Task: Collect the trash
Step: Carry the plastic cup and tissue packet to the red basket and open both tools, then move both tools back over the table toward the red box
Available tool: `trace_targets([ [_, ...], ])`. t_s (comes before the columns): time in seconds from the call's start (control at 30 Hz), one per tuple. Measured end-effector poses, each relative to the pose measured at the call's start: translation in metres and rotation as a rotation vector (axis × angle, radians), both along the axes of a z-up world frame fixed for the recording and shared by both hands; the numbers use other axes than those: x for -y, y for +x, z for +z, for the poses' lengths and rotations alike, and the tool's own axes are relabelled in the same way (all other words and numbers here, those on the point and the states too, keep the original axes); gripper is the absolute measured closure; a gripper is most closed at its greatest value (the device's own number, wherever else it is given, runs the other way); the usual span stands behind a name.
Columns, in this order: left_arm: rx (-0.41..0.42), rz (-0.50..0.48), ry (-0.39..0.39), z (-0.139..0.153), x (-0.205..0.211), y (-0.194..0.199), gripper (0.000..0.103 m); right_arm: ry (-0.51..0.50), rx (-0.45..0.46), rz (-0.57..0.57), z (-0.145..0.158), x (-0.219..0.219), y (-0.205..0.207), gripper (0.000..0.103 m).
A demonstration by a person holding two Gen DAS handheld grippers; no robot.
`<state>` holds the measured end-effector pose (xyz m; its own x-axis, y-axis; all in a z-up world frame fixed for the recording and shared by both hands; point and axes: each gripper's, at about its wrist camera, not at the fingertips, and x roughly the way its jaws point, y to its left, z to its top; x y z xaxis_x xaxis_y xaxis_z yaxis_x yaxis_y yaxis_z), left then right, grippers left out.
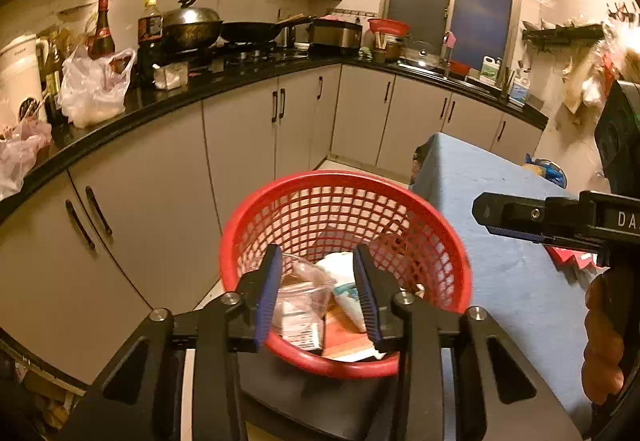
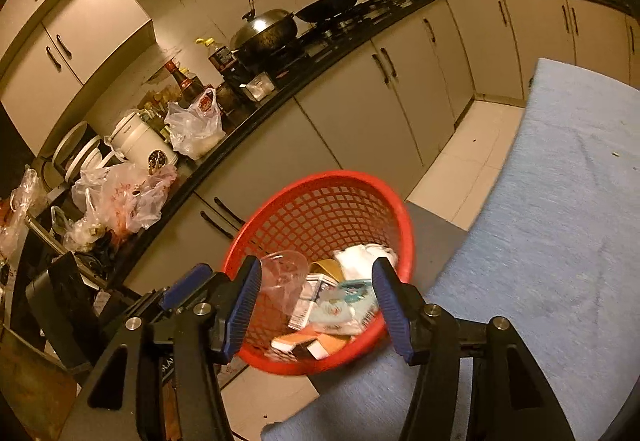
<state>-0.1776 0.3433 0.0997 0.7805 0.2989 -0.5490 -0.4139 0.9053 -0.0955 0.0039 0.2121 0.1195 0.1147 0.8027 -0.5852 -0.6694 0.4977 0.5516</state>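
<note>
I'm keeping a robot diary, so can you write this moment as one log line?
left gripper: open, empty, over basket | right gripper: open, empty | red basket: holds plastic cup, cartons, wrappers | blue table: beside basket

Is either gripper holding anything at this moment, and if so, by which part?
Nothing is held. The left gripper and right gripper are both open above the red basket, with only the trash inside showing between their fingers.

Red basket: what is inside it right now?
The red basket holds a clear plastic cup, white crumpled paper and small cartons. Anything beneath that pile is covered.
</note>
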Motion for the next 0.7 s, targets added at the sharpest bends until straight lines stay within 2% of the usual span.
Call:
trace_targets([
  [0.47, -0.003, -0.065, 0.05, 0.014, 0.05, 0.01, 0.061, 0.04, -0.024, -0.09, 0.001, 0.072, 0.004, 0.041],
  [0.7, -0.019, -0.162, 0.058, 0.013, 0.09, 0.026, 0.059, 0.034, -0.045, -0.18, -0.01, 0.133, 0.011, 0.041],
])
